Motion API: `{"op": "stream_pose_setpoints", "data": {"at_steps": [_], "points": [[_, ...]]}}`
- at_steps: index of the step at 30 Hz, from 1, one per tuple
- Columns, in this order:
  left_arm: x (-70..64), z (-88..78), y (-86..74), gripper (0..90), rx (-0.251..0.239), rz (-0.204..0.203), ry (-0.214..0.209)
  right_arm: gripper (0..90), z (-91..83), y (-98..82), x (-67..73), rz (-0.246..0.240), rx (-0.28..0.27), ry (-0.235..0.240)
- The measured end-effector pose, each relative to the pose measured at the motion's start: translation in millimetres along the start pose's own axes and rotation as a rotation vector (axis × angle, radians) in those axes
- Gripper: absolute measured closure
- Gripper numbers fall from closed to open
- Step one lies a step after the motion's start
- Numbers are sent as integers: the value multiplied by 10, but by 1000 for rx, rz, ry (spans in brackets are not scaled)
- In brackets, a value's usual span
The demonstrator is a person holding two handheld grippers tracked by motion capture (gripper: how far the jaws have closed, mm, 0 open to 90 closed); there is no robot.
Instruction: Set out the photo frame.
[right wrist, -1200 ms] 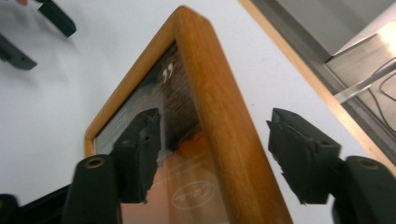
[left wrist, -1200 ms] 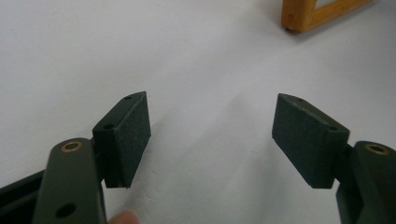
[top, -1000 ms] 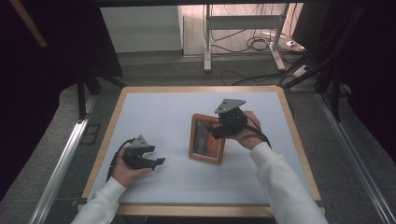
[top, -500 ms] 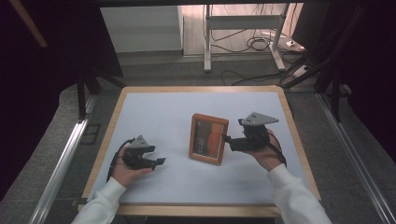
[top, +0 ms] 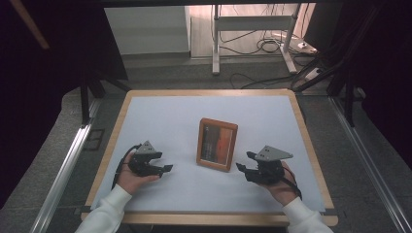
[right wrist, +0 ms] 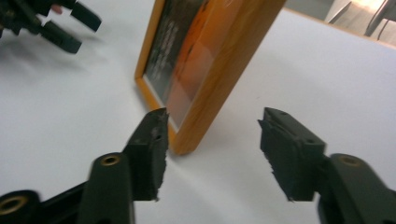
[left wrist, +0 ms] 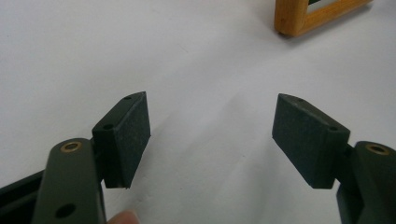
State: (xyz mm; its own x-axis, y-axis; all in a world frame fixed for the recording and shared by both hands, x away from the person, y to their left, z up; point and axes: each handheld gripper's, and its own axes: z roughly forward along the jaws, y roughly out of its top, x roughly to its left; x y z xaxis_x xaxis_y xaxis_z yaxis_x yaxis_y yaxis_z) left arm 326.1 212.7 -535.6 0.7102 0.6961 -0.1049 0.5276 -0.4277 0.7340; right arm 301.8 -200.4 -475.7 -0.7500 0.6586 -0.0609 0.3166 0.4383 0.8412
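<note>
Photo frame stood mid-table, both tongs apart and holding nothing.

The wooden photo frame [top: 217,144] stood upright on the white table [top: 160,116], approx. centre, w/ an orange-toned picture facing the person. Left gripper [top: 166,168] rested low at the table's left, well apart from the frame; in the left gripper view its jaws stood wide w/ only bare table between, frame corner [left wrist: 317,14] far off at top. Right gripper [top: 244,161] sat low just right of the frame's near corner, pointing at it; its jaws had just been closing partway, but a clear gap remained, nothing between them, and the frame [right wrist: 205,70] stood just beyond the tips, not touched.
</note>
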Motion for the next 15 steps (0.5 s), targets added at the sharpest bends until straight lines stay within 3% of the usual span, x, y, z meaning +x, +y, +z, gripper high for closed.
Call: {"op": "stream_pose_setpoints", "data": {"at_steps": [1, 3, 4, 5, 8, 15], "points": [[0, 1, 0, 277, 0, 0, 0, 568, 14, -21, 32, -17, 14, 25], [0, 1, 0, 277, 1, 0, 0, 607, 22, -24, 45, -30, 23, 34], [-1, -3, 0, 277, -1, 1, 1, 723, 47, -28, 70, -51, 49, 72], [-1, -3, 0, 277, -1, 1, 1, 723, 47, -28, 70, -51, 49, 72], [-6, -6, 0, 277, -3, 2, 2, 879, 144, -55, 144, -87, 90, 107], [-14, -7, 0, 277, -5, 1, -1, 897, 323, -76, 210, -120, 139, 131]]}}
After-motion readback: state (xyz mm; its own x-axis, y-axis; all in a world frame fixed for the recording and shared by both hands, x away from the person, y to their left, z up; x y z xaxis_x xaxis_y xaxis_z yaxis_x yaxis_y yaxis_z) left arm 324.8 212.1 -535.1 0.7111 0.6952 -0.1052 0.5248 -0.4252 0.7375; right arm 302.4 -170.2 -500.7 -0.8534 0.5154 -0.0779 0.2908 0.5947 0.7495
